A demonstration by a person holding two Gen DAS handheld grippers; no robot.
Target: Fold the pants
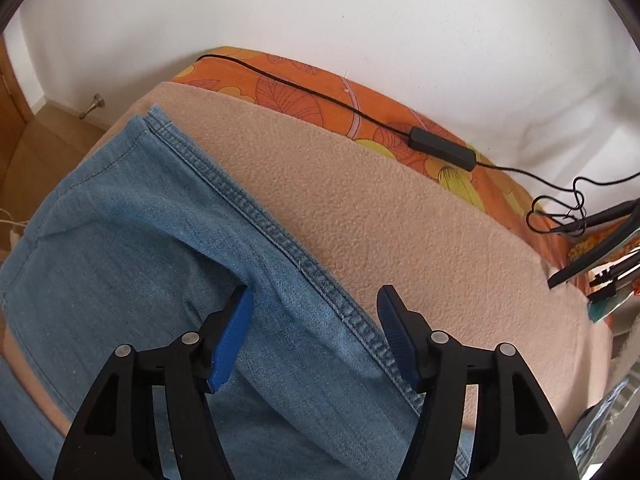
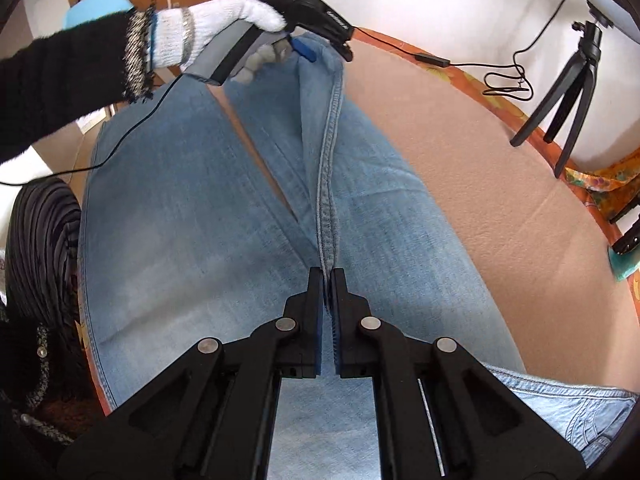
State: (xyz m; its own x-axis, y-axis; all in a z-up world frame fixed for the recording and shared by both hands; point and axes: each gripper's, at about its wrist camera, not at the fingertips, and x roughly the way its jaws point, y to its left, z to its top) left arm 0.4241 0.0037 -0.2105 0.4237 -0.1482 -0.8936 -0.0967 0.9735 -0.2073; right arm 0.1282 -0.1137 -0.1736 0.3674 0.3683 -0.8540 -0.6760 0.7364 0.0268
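With the left tongs spread over the jeans on the bed's blanket, toward eleven o'clock, and the right tongs pinching, seemingly, the seam, keep that ridge taut while folding.

1. The jeans are light-blue denim, matt, with a woven grain and raised double-stitched seams.
2. The blanket beneath them is peach fleece, nubbly and matt.
3. The sheet at the far edge is smooth orange printed cotton-like cloth.
4. The left claw is matt black plastic with ribbed blue pads and small bright metal pins.
5. The right claw looks the same.
6. The glove is white knit.
7. The sleeve is fuzzy black knit.
8. The door is smooth wood.
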